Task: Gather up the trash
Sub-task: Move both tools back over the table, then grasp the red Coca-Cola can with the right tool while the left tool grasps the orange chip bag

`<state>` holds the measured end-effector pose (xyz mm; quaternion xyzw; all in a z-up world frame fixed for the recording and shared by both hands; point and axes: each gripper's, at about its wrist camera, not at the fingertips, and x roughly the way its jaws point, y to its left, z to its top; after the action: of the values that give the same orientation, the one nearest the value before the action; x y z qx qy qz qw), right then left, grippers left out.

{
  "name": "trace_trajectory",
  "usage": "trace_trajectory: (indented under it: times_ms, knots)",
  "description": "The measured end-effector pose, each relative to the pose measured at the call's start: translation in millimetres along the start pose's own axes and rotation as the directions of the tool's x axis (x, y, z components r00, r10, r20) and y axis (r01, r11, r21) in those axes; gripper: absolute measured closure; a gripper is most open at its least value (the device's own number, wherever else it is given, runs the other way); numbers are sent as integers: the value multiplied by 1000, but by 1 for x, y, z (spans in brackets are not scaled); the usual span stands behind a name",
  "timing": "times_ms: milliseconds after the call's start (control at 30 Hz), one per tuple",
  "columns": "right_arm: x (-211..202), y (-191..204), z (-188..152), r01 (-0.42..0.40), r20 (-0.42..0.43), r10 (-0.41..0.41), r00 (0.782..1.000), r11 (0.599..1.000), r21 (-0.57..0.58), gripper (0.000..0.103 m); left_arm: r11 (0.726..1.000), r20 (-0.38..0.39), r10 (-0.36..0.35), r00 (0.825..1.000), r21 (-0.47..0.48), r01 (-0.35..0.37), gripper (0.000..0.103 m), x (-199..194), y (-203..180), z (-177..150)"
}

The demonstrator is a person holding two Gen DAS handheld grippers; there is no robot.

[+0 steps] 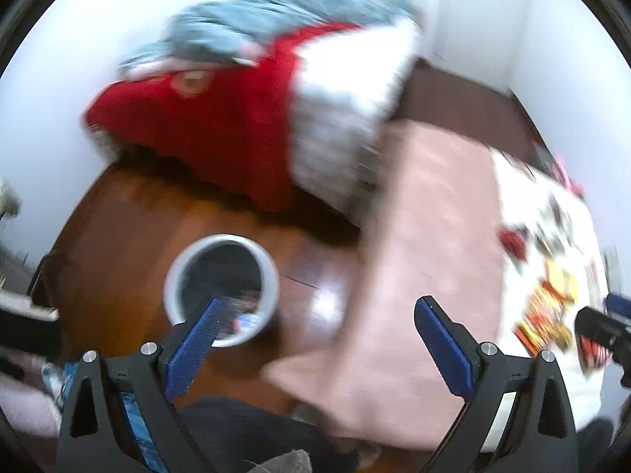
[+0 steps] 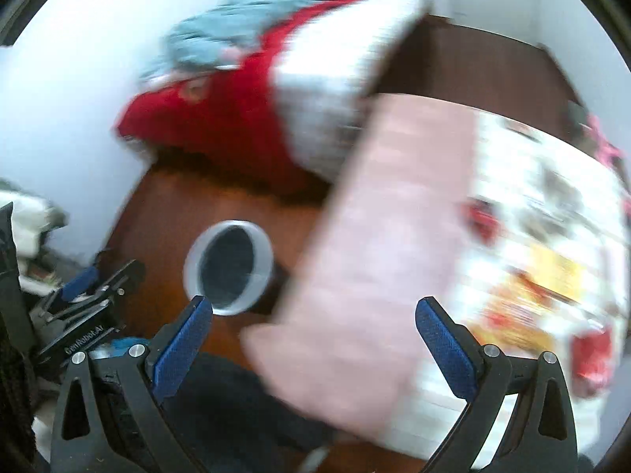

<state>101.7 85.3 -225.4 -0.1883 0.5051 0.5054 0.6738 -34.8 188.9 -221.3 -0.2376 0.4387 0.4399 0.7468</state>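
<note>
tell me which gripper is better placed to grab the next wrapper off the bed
Right, probably. In its view the colourful wrappers on the white sheet lie just beyond its open jaws, while the left gripper, also open and empty, sits nearer the white bin. Both views are blurred.

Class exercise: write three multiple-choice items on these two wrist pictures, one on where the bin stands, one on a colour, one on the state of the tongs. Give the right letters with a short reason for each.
1. Where does the bin stand?
A. on the wooden floor
B. on the pink blanket
C. on top of the red cloth

2. What colour are the pads on the fingers of the tongs?
A. green
B. blue
C. yellow

3. How are the left tongs and the right tongs?
A. both shut on wrappers
B. left shut, right open
C. both open, with nothing between the fingers

Key: 1 A, brown floor shows all round the bin's rim. 2 B, the pads are blue in both views. 3 C, in each view the fingers stand wide apart with nothing gripped.
</note>
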Motion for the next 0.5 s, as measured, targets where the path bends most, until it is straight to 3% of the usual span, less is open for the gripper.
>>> trace_trajectory:
  times_ms: [100, 167, 200, 300, 433, 500]
  knots:
    - [-8, -84, -18, 182, -53, -180, 982, 983, 31, 0, 993, -46, -39, 998, 107, 43, 4, 26, -78, -10]
    - [-6, -149, -32, 307, -120, -301, 946, 951, 33, 0, 982, -78, -48, 996, 177, 61, 4, 46, -130, -18]
    - [-6, -170, -35, 338, -139, -332, 933, 941, 23, 0, 978, -87, -49, 995, 199, 65, 4, 50, -147, -21]
    - [10, -239, -46, 452, -216, -451, 866, 891, -50, 0, 959, -122, -47, 991, 270, 79, 4, 72, -198, -32]
    - [38, -287, -52, 436, -293, -445, 846, 894, -102, 0, 944, -166, -65, 984, 309, 114, 4, 82, -233, -37]
    - [52, -297, -59, 397, -324, -412, 852, 911, -115, 0, 939, -171, -59, 984, 324, 113, 4, 82, -243, -37]
